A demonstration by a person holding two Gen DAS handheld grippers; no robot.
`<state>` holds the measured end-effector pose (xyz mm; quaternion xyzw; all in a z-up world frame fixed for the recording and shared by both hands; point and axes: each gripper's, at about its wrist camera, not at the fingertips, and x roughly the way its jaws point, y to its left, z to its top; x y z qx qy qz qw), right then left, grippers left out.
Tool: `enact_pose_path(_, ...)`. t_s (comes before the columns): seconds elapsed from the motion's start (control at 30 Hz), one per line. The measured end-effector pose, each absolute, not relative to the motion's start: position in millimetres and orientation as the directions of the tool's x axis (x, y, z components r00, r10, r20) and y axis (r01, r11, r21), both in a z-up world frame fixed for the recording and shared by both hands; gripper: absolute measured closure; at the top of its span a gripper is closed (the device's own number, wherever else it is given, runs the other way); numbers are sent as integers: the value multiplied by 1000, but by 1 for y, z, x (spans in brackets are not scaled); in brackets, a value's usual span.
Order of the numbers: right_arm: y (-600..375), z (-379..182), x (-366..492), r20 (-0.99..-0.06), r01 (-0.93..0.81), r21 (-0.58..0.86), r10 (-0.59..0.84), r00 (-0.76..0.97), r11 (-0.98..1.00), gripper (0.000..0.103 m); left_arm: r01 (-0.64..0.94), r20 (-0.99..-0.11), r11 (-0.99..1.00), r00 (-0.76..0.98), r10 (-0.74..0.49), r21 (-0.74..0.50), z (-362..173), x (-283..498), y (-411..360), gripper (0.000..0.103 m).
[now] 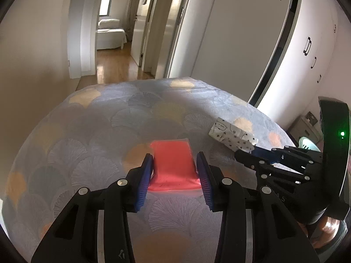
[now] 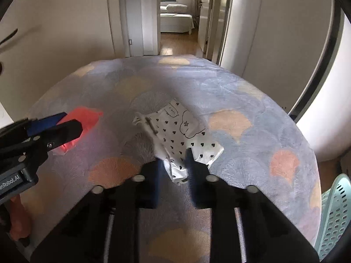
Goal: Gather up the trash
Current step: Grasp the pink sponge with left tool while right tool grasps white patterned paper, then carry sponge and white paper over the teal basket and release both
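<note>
A flat red plastic wrapper (image 1: 173, 164) lies on the patterned bedspread (image 1: 98, 120). My left gripper (image 1: 174, 167) is open, its blue pads on either side of the wrapper's near end. A white wrapper with black hearts (image 2: 182, 135) lies on the bedspread (image 2: 241, 100) to the right. My right gripper (image 2: 173, 164) is closed on its crumpled near end. In the left wrist view the white wrapper (image 1: 232, 134) sits at the tip of the right gripper (image 1: 245, 152). In the right wrist view the left gripper (image 2: 65, 125) covers part of the red wrapper (image 2: 85, 116).
A pale green perforated basket (image 2: 335, 214) stands beside the bed at the right. White wardrobe doors (image 1: 311, 50) line the right side. An open doorway (image 2: 175, 22) leads to a hall and another room beyond the bed's far edge.
</note>
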<state>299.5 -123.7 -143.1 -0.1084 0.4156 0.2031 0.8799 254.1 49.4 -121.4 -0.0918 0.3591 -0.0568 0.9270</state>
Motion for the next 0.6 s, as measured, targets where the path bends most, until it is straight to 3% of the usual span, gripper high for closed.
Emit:
enact_pose_path(0.27, -146, -123, 288, -738, -427, 23, 303, 602, 904, 99, 46, -639, 989, 759, -126, -140, -119, 252, 39, 63)
enact_pose_path(0.47, -189, -97, 275, -699, -364, 49, 292, 653, 930, 99, 100, -610, 985, 775, -166, -141, -105, 249, 24, 63)
enact_pose_path(0.6, -220, -80, 263, -673, -308, -11, 221, 706, 951, 99, 171, -583, 975, 782, -220, -139, -85, 245, 3, 63)
